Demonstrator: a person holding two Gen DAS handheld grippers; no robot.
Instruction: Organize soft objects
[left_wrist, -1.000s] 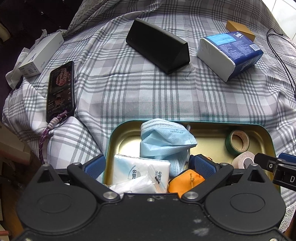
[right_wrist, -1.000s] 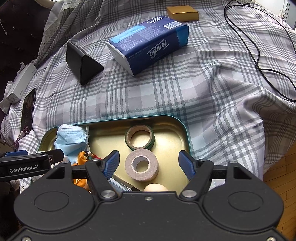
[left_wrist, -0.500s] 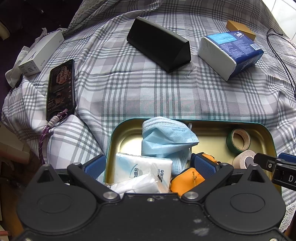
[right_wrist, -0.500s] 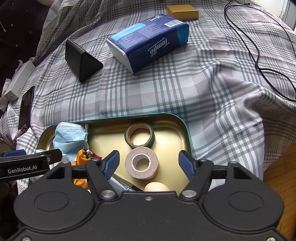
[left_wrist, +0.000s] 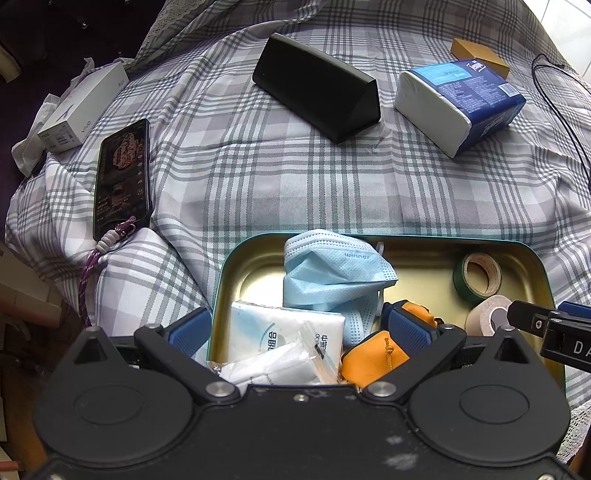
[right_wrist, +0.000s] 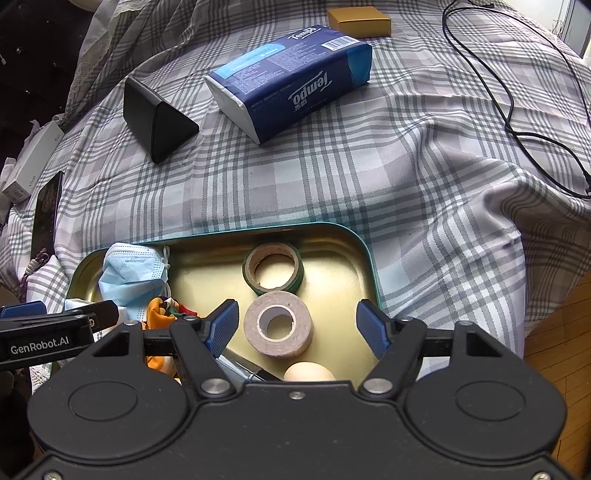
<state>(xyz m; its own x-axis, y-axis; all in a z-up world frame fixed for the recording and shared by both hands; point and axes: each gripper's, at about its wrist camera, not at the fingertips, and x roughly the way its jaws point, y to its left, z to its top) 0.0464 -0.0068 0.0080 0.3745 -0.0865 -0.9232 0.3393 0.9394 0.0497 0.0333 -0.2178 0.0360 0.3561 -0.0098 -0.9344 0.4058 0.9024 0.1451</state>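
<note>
Across the lower half of both wrist views sat a green-rimmed gold tray (left_wrist: 543, 266) on the grey plaid cloth (left_wrist: 295, 177).

Left gripper (left_wrist: 295, 328): jaws wide apart, holding nothing, low over the tray's left part in the left view. Between its pads lay a white tissue pack (left_wrist: 284, 328) with a clear plastic wrapper (left_wrist: 273, 365) on top. Right pad just beside an orange pouch (left_wrist: 373, 360). Above the tissue pack, toward frame centre, a crumpled blue face mask (left_wrist: 332, 277) rested in the tray, touching the pack.

Right gripper (right_wrist: 297, 325): jaws also wide apart, empty. A beige tape roll (right_wrist: 279, 328) lay flat in the tray between its pads, touching neither. A green tape roll (right_wrist: 273, 267) lay just above it in frame. A pale rounded object (right_wrist: 310, 371) was partly hidden at the gripper body; identity unclear.

Outside the tray, upper part of the left view: black triangular case (left_wrist: 317, 96) at centre, blue Tempo tissue pack (left_wrist: 458, 107) to the right, small tan box (left_wrist: 480, 55) beyond it, black cable (left_wrist: 561, 99) at the right edge. Left side of frame: phone (left_wrist: 122, 177) with a purple strap (left_wrist: 88, 266), white box (left_wrist: 83, 107) above it.
</note>
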